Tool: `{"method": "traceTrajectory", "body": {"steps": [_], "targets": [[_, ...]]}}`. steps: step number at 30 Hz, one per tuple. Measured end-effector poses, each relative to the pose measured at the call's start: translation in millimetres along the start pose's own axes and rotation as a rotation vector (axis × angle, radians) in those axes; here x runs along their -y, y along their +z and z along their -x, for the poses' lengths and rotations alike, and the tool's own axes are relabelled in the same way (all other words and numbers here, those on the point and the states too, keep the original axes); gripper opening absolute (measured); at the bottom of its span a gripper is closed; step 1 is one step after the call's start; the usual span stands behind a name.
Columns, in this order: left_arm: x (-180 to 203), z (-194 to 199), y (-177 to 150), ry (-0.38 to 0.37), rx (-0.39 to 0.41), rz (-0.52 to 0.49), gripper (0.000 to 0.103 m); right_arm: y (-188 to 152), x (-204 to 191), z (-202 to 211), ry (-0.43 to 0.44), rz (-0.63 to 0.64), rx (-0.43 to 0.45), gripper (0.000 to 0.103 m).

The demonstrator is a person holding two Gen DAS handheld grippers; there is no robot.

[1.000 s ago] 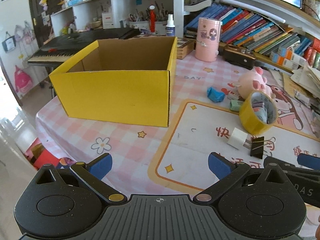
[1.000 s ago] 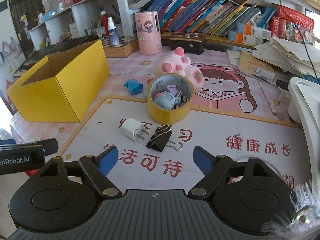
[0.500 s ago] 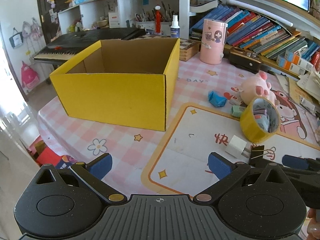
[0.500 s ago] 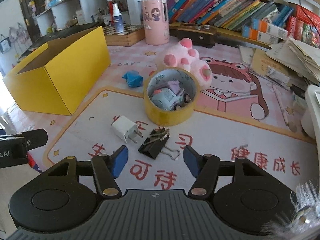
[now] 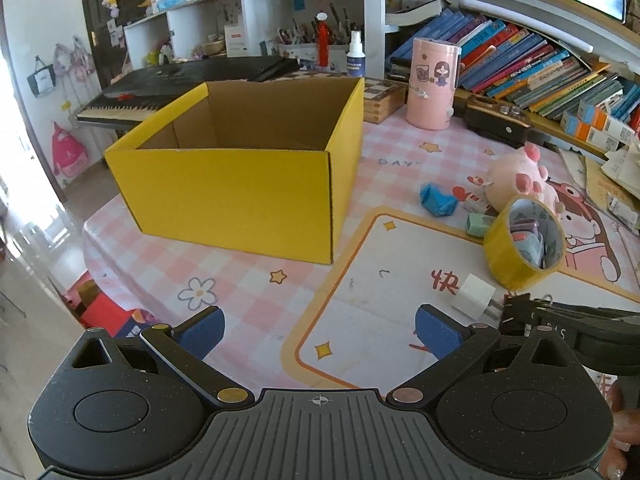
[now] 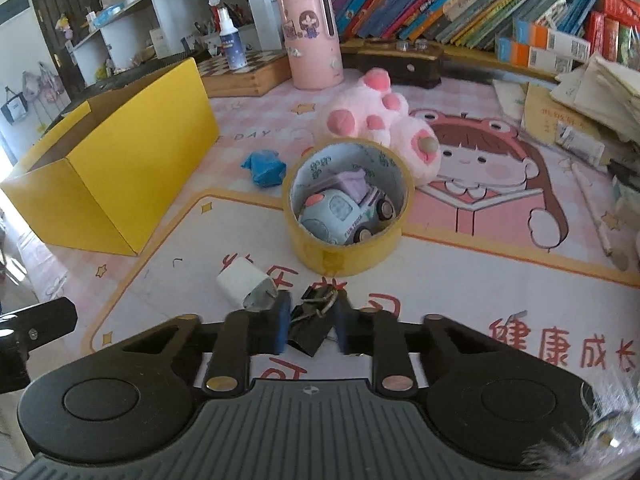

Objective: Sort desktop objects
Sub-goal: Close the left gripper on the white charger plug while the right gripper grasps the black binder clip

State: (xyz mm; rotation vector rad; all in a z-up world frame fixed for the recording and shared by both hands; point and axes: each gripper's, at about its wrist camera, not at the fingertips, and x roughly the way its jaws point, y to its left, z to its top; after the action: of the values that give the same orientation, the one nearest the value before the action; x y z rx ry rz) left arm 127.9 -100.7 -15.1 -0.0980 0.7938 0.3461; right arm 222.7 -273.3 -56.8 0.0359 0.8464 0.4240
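Pink checked tablecloth (image 6: 256, 92): my right gripper (image 6: 310, 326) has its blue pads against the black metal binder clip (image 6: 310, 320); open yellow cardboard box (image 6: 116, 160) lies far left; left gripper (image 5: 320, 330) gapes, empty.

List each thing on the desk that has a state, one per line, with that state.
yellow box: open-topped, upright, nothing visible inside
tape roll: lying flat, toy car inside
binder clip: between the right gripper fingers
white plug: on its side
left gripper: open, holding nothing
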Motion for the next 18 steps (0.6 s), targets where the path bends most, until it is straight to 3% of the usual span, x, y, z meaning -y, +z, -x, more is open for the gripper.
{"method": "traceTrajectory", "body": {"steps": [6, 18], "targets": [[11, -5, 3, -0.039, -0.006, -0.012, 0.102, 2, 7, 10, 0.036, 0.002, 0.04, 0.002], [54, -27, 10, -0.152, -0.027, -0.084, 0.094, 4, 33, 43, -0.004, -0.007, 0.115, 0.002]]}}
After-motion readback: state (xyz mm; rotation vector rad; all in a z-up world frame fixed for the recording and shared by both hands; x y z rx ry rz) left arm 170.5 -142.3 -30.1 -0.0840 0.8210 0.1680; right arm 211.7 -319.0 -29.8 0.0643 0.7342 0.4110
